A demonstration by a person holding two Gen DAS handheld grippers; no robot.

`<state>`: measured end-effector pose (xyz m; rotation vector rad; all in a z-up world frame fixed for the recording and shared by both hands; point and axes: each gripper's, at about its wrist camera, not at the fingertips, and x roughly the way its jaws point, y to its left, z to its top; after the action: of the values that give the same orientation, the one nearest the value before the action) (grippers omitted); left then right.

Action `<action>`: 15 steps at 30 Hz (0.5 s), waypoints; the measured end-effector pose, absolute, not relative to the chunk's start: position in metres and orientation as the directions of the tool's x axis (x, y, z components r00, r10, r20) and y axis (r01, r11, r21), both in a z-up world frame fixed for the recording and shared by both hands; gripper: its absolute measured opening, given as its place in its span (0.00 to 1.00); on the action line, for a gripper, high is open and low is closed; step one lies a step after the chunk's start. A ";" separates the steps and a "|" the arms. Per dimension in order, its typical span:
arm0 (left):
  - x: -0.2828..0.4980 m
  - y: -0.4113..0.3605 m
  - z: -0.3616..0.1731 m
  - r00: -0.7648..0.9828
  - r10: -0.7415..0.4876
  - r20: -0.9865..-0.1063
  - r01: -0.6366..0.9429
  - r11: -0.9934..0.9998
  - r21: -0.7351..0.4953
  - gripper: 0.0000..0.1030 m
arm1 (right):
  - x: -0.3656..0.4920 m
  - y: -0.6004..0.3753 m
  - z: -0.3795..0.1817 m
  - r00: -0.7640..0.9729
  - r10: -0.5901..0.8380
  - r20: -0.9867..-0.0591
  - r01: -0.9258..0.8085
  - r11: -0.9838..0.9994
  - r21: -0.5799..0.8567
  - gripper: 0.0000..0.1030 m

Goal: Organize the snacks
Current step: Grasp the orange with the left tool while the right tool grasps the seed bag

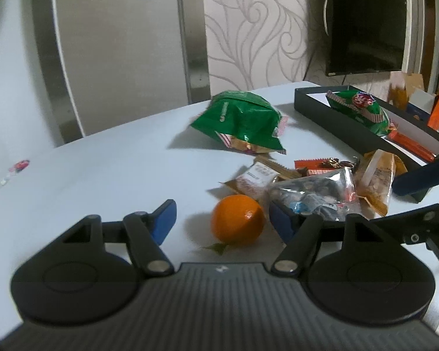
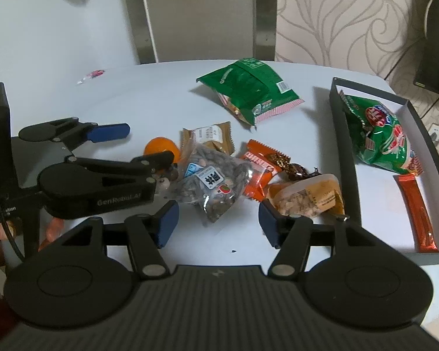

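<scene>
An orange with a small leaf lies on the white table between the blue pads of my left gripper, which is open around it without pressing. My right gripper is open just in front of a clear bag of seeds, whose lower corner reaches between its fingers. The pile also holds a brown packet, an orange wrapper and a pack of nuts. A green bag lies further back. The black box on the right holds another green bag and an orange bar.
A small red candy wrapper lies alone at the far left of the table. Chair backs stand behind the far edge. A dark screen hangs at the right. A person's hand holds the left gripper's handle.
</scene>
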<state>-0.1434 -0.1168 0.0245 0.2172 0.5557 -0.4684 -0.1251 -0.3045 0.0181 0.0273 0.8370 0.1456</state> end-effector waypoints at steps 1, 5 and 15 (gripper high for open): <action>-0.141 -0.118 0.023 0.743 -0.369 -0.559 0.484 0.872 0.068 0.69 | -0.125 -0.305 0.018 0.661 0.134 -0.738 -0.111 0.991 0.081 0.64; -0.133 -0.118 0.019 0.726 -0.374 -0.577 0.484 0.874 0.042 0.68 | -0.126 -0.309 0.016 0.659 0.123 -0.742 -0.076 0.992 0.096 0.64; -0.138 -0.110 0.020 0.701 -0.421 -0.575 0.532 0.846 0.030 0.44 | -0.113 -0.296 0.000 0.644 0.140 -0.752 -0.026 0.986 0.162 0.64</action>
<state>-0.1382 -0.1102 0.0204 0.1998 0.5881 -0.5345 -0.1125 -0.2962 0.0004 0.1410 0.8664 0.0952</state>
